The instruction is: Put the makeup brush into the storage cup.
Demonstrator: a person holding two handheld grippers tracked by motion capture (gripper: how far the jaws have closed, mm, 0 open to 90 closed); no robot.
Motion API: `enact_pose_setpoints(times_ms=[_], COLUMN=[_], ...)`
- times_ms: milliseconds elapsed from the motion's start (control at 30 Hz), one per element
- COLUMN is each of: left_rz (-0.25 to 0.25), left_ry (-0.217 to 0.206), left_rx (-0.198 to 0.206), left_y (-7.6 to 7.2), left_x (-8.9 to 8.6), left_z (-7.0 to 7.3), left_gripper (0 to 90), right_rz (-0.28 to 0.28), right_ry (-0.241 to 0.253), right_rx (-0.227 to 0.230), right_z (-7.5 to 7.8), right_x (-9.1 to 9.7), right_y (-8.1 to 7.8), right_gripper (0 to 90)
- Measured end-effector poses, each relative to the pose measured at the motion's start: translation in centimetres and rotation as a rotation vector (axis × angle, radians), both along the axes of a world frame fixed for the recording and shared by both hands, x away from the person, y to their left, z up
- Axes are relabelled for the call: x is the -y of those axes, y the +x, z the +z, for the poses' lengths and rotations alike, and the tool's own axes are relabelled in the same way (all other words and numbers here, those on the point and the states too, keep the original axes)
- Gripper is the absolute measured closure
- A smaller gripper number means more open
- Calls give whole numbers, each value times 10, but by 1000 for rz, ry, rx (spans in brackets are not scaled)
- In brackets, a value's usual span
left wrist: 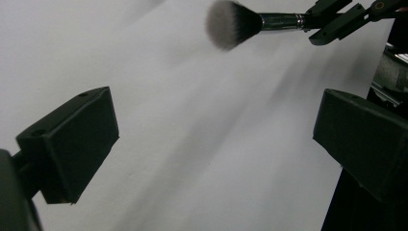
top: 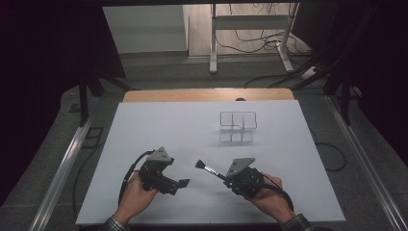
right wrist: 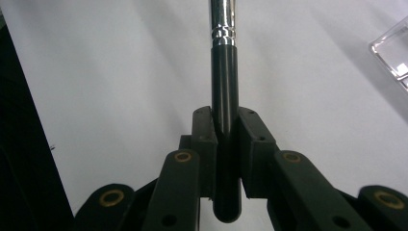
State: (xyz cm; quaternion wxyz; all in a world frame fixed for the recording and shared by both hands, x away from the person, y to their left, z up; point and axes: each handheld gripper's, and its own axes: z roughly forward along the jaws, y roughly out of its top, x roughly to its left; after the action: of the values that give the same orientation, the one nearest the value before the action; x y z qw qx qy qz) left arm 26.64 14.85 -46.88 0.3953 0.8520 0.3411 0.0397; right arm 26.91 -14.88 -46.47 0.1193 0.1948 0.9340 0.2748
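- Nearest the front edge of the white table, two hands come in from below; the left hand and the right hand each grip a black tool close to that edge.
- The left gripper points toward the middle, its jaws standing wide apart with nothing between them; in the left gripper view only bare white surface lies between the two black pads.
- The right gripper is clamped on the makeup brush; the right gripper view shows its jaws pressed against both sides of the black handle, whose butt end sticks out behind the pads.
- The brush slants up and left from those jaws, its silver ferrule ahead of the handle and its dark bristle head held above the table, near the left gripper's tips with a clear gap between them.
- Beyond both tools a wide stretch of bare white surface runs to the left edge and across the centre.
- Farther back, right of centre, stands a clear divided organiser, well apart from both tools, with open surface on every side.
- Behind it a wooden strip marks the far edge of the table.
- Past that lie grey floor and a metal stand with loose cables.
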Motion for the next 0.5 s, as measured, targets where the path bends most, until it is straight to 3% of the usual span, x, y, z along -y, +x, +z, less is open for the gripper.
enact_pose_setpoints(times_ms=[300,500], left_rz=[58,59], left_ry=[-85,-127], left_rx=[-36,-67], left_y=[-9,-8], left_x=[-10,-11], left_z=[-4,-5], left_gripper=[29,32], right_rz=[-30,-48], right_ry=[37,63], right_rx=[12,24], right_z=[1,2], right_x=[2,2], right_y=[-1,-1], right_gripper=[780,781])
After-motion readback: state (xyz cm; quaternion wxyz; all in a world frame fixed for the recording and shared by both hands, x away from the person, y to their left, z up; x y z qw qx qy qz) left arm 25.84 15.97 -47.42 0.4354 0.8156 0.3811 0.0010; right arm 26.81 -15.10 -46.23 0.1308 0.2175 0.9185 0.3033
